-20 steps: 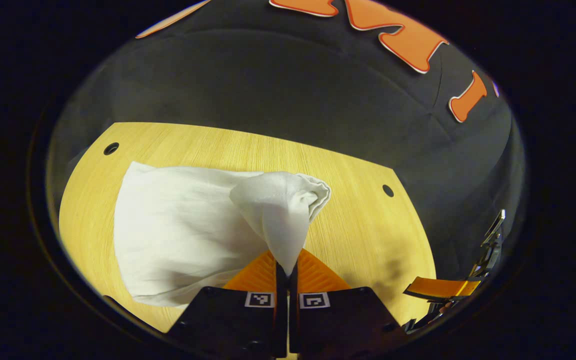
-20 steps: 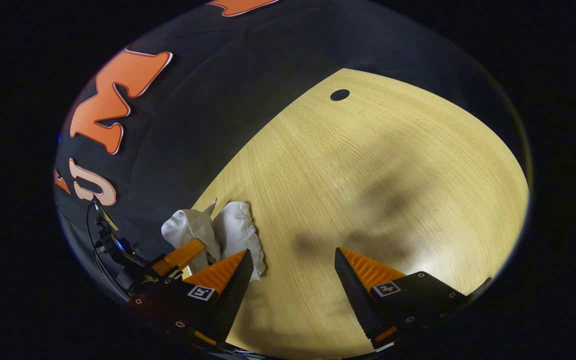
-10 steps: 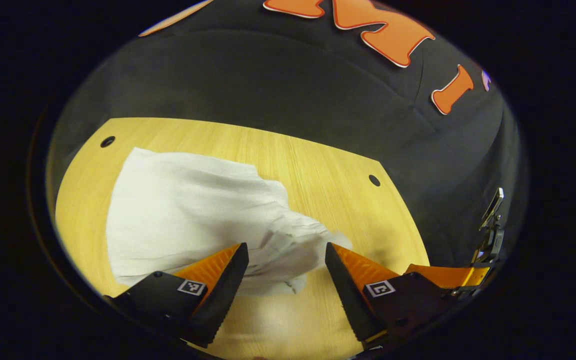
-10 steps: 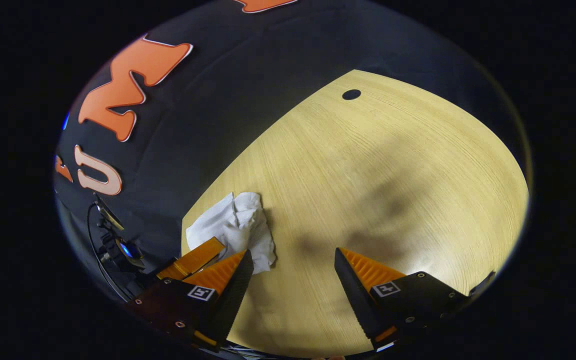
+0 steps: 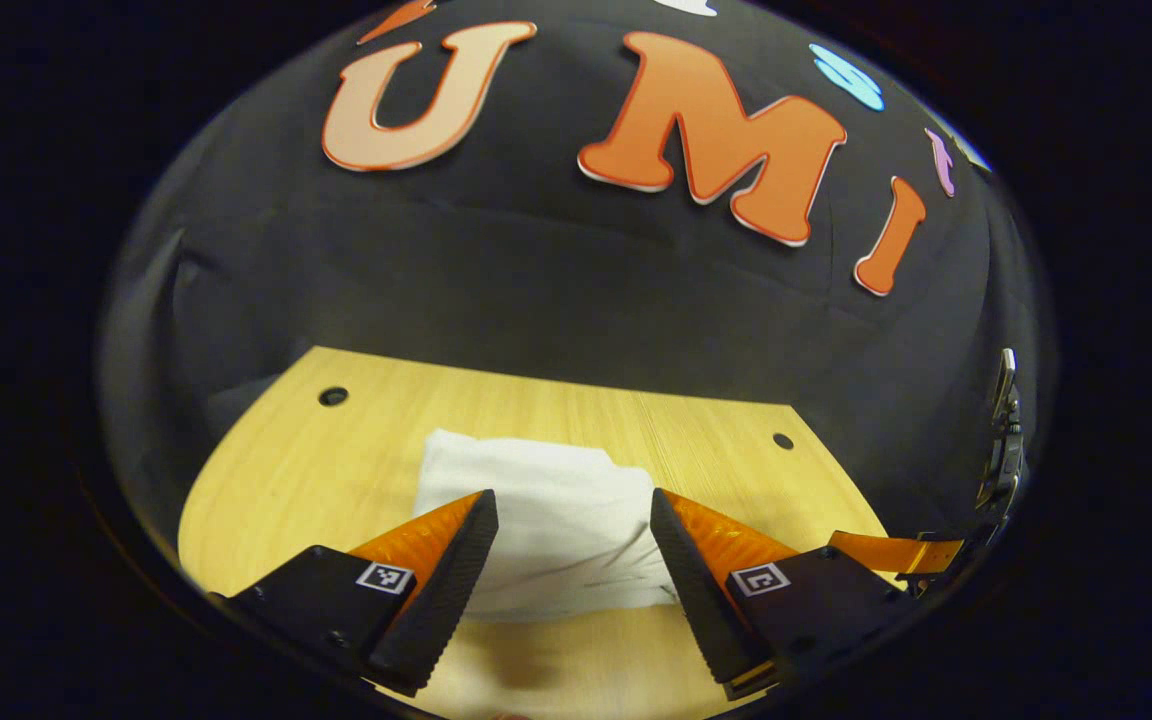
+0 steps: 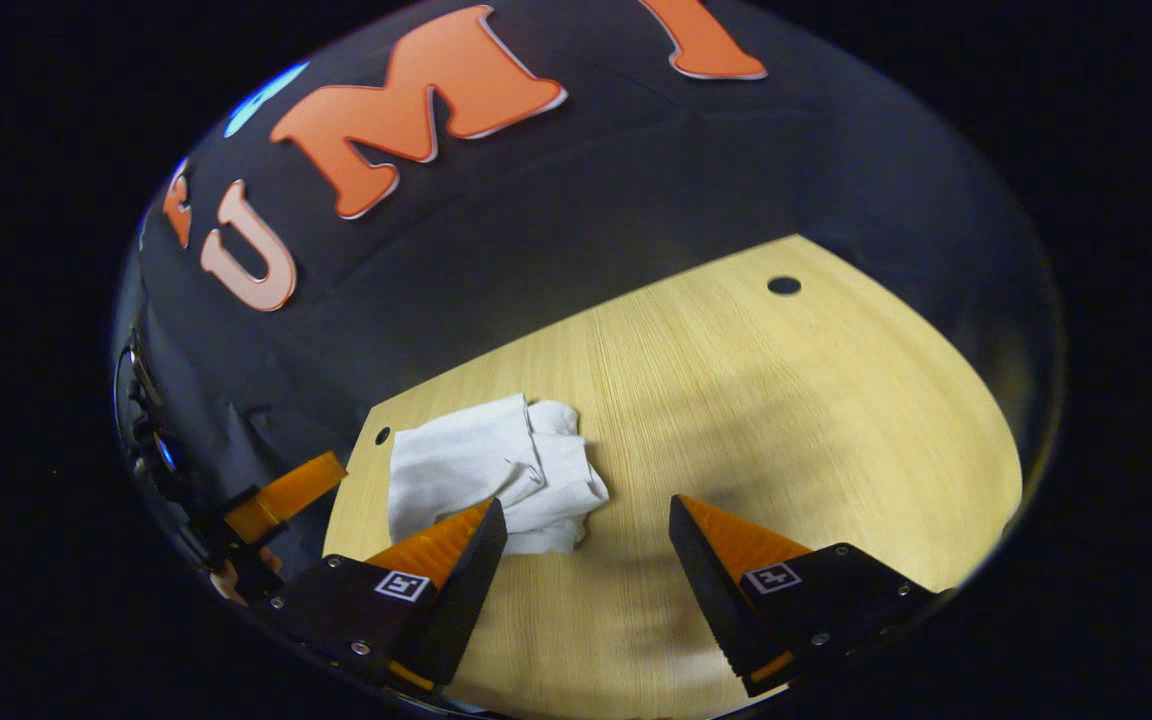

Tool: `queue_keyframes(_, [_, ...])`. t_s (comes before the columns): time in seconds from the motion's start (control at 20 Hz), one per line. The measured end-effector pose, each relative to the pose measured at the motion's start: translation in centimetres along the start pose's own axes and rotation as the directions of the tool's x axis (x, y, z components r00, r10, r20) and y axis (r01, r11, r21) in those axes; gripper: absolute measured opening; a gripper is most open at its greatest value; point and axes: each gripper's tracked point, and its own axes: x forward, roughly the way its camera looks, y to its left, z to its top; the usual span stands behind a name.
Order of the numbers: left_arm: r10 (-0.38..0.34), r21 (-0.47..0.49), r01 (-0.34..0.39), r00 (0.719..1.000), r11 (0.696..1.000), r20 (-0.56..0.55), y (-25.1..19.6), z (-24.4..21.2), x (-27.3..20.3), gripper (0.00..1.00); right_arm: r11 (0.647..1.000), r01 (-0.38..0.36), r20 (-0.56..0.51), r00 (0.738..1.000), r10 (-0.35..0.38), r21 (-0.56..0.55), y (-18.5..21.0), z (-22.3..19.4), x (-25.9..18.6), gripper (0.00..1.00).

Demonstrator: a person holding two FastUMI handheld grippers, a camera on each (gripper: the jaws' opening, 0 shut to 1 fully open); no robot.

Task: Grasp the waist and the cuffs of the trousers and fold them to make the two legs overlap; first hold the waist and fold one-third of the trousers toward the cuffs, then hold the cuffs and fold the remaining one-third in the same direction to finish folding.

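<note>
On the light wooden table (image 5: 336, 470): folded white cloth trousers (image 5: 546, 530), let go.
Left gripper (image 5: 573, 545), clamped 1 s ago, and right gripper (image 6: 588, 550) both hold fingers wide apart, empty; folding looks finished.

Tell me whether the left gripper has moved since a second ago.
Yes. The left gripper let go of the white trousers, opened and drew back: the table hole and the folded cloth now sit lower and smaller.
</note>
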Motion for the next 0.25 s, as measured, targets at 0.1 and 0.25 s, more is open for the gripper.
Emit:
queue_keyframes(0.1, [0.033,-0.004,-0.033,0.998,0.999,0.057,0.3,0.2,-0.1,1.00,0.997,-0.022,0.082,0.996,0.028,-0.071,2.0,1.8,-1.1,0.98])
queue_keyframes(0.25, [0.089,0.000,-0.090,0.985,0.996,0.147,0.3,0.5,-0.2,0.99,0.988,-0.062,0.204,0.975,0.091,-0.144,4.9,4.3,-2.3,0.98])
